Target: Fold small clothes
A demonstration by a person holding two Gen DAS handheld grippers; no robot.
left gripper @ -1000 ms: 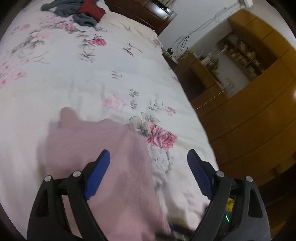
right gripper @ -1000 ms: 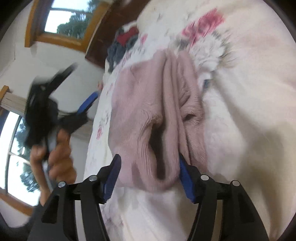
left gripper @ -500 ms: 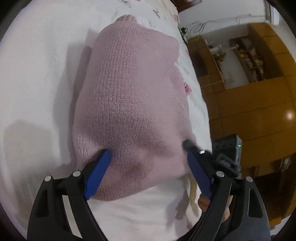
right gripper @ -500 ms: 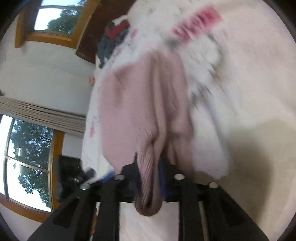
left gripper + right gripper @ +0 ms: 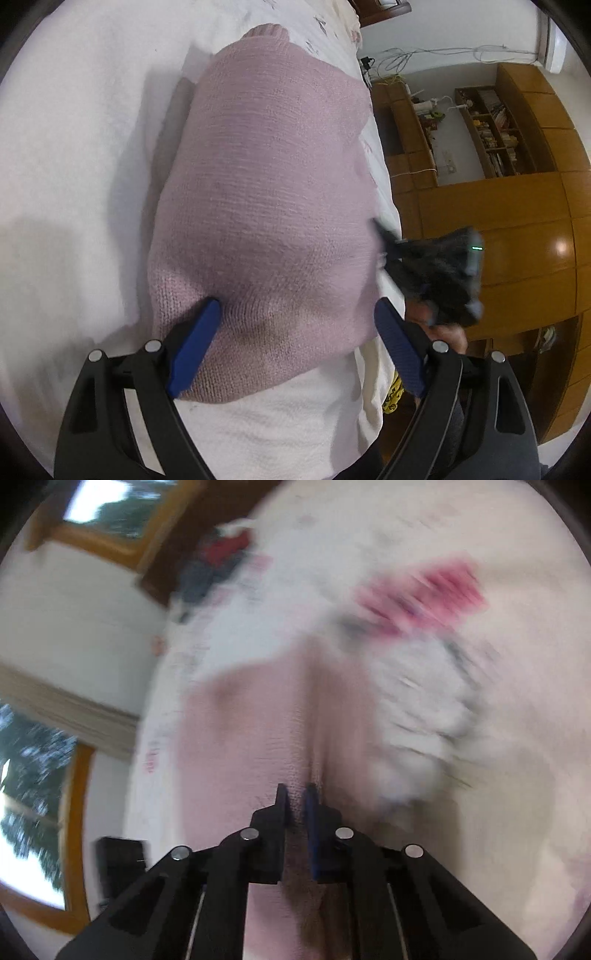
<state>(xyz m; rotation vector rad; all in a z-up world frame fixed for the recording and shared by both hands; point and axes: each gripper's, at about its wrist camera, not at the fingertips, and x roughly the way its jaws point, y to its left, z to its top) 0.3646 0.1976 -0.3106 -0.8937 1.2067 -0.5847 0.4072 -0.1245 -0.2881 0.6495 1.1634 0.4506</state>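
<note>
1. The pink knit sweater (image 5: 269,206) lies on the white bedspread (image 5: 74,147), near the bed's edge.
2. The left gripper (image 5: 295,332) hovers low over its near hem, fingers spread wide.
3. The right gripper (image 5: 295,805) is pinched tight on a fold of the sweater.

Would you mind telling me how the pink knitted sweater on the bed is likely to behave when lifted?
The pink knitted sweater will probably flop and drape: it bunches where the right gripper pinches it. Its coarse knit likely resists slipping, and it looks light.
</note>
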